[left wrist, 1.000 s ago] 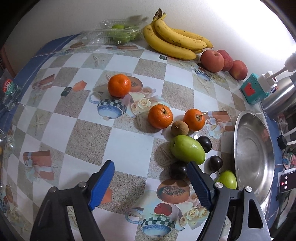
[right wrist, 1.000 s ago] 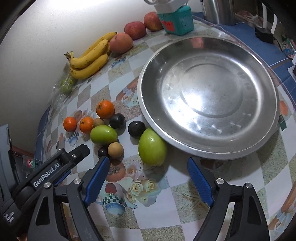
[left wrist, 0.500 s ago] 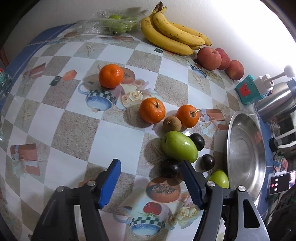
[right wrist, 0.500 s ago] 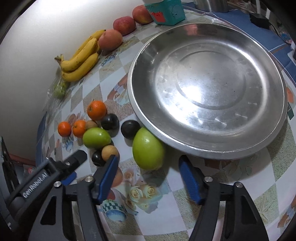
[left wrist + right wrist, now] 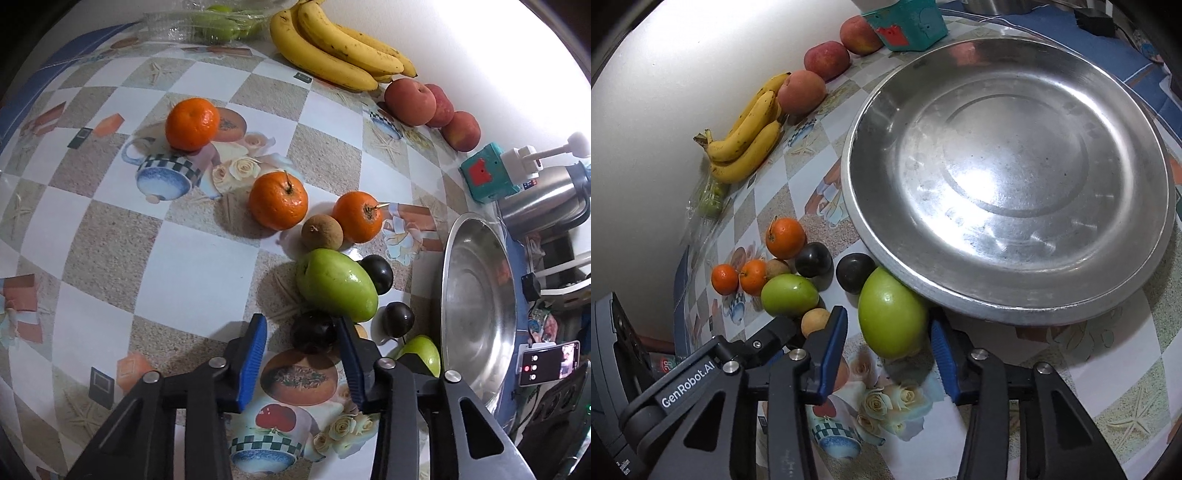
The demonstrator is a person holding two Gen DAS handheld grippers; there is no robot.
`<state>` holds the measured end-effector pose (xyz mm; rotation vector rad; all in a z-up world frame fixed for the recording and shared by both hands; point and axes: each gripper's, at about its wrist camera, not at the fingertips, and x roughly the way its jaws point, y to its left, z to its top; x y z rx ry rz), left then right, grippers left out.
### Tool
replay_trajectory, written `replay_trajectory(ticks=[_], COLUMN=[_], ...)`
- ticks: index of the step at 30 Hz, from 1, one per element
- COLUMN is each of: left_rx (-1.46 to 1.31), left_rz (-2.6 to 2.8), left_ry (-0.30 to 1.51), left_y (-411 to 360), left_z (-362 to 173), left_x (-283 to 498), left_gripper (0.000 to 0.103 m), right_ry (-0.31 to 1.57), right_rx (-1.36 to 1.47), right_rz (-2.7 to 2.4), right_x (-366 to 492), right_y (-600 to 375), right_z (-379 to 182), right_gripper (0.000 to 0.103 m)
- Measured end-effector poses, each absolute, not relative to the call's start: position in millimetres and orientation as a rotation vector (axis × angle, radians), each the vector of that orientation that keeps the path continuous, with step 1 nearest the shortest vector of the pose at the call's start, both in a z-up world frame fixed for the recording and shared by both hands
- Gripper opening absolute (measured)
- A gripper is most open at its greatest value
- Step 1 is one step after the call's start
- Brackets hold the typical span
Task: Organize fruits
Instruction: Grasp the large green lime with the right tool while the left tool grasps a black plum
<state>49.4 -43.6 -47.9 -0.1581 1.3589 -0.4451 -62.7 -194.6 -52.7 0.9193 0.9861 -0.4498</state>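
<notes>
My left gripper is open, its blue pads on either side of a dark plum on the patterned tablecloth. Behind the plum lie a green mango, two more dark plums, a brown round fruit and three oranges. My right gripper is open around a second green mango, which rests against the rim of the steel plate. The left gripper's body shows at the right wrist view's lower left.
Bananas, three peaches and a bag of green fruit line the wall. A teal box, a steel flask and a phone stand near the plate.
Both grippers moved forward and narrowed. The left one now straddles the dark plum; the right one now straddles the green mango by the plate.
</notes>
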Motion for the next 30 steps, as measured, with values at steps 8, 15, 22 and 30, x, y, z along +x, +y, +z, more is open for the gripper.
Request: replay_trajectory(ticks=[8,15,22,30], left_rx=[-0.206,-0.231,-0.249,-0.253], left_rz=[-0.466,-0.460,-0.429,-0.388], left_ry=[1.381,1.392,1.372,1.337], left_y=[-43,-40,-29,-21], left_z=[-51,-51,-45,-37], left_x=[49,50,52,55], left_gripper=[0.028,0.026,0.026,0.026], right_ry=[0.987,0.989,0.987,0.988], right_rx=[0.928,0.931,0.942,0.962], right_rz=[-0.455,-0.455,-0.451,-0.412], right_x=[-68,-67,-68,-68], right_y=[-196,-196,-196,-191], right_z=[-53,-52,-52,-49], right_gripper=[0.040,0.040,0.040,0.039])
